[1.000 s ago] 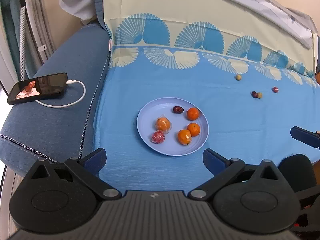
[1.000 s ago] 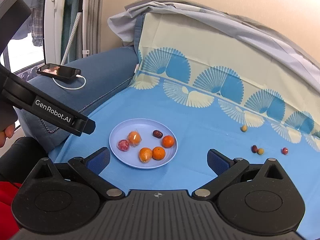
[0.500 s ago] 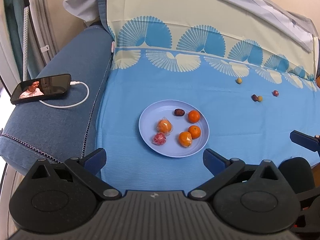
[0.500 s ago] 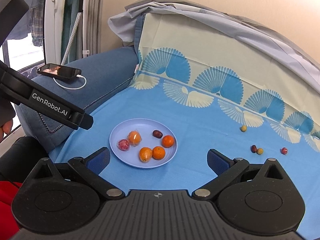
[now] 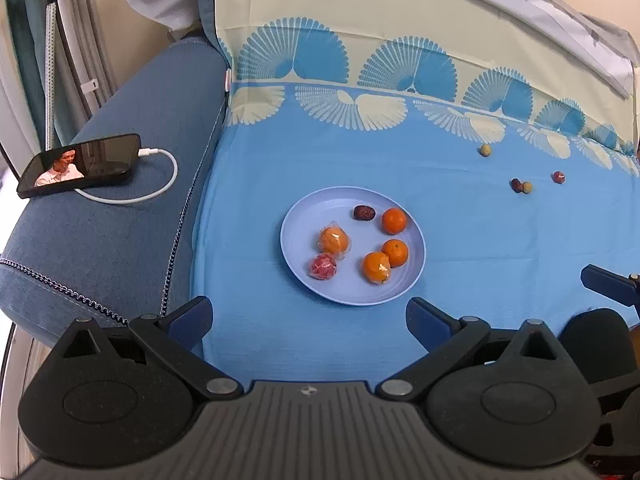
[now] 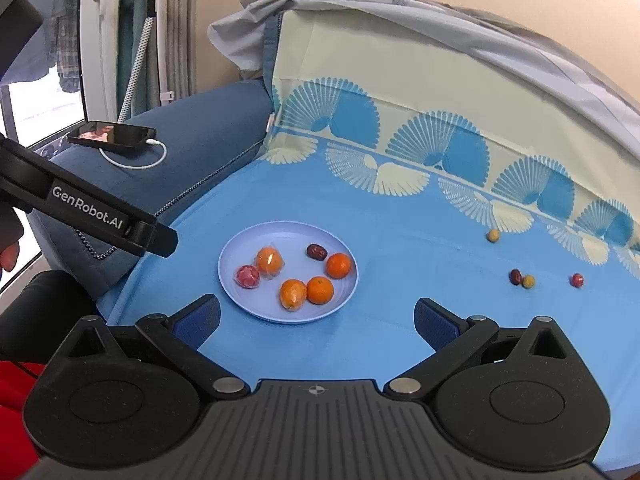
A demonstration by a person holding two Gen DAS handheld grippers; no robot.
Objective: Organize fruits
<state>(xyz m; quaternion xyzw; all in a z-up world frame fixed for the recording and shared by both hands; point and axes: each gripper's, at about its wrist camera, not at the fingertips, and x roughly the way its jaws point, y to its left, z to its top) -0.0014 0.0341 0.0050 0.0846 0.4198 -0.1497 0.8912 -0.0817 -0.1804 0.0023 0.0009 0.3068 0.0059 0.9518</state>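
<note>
A light blue plate (image 5: 296, 216) (image 6: 240, 300) lies on the blue cloth. It holds several oranges (image 5: 394, 221) (image 6: 339, 265), two of them wrapped, a wrapped red fruit (image 5: 322, 267) (image 6: 247, 276) and a dark date (image 5: 363, 213) (image 6: 316, 251). Small fruits lie loose far right: a yellow one (image 5: 485, 150) (image 6: 493, 235), a dark and yellow pair (image 5: 521, 186) (image 6: 521, 279), a red one (image 5: 558, 177) (image 6: 577, 280). My left gripper (image 5: 308, 316) is open and empty, short of the plate. My right gripper (image 6: 316, 320) is open and empty, just before the plate.
A phone (image 5: 80, 164) (image 6: 114, 134) with a white cable lies on the blue sofa arm at left. The patterned cloth rises up the backrest behind. The left gripper's finger (image 6: 92, 216) crosses the right wrist view at left.
Both grippers have drifted slightly; the plate sits a little lower in the left wrist view. Nothing was taken hold of or let go.
</note>
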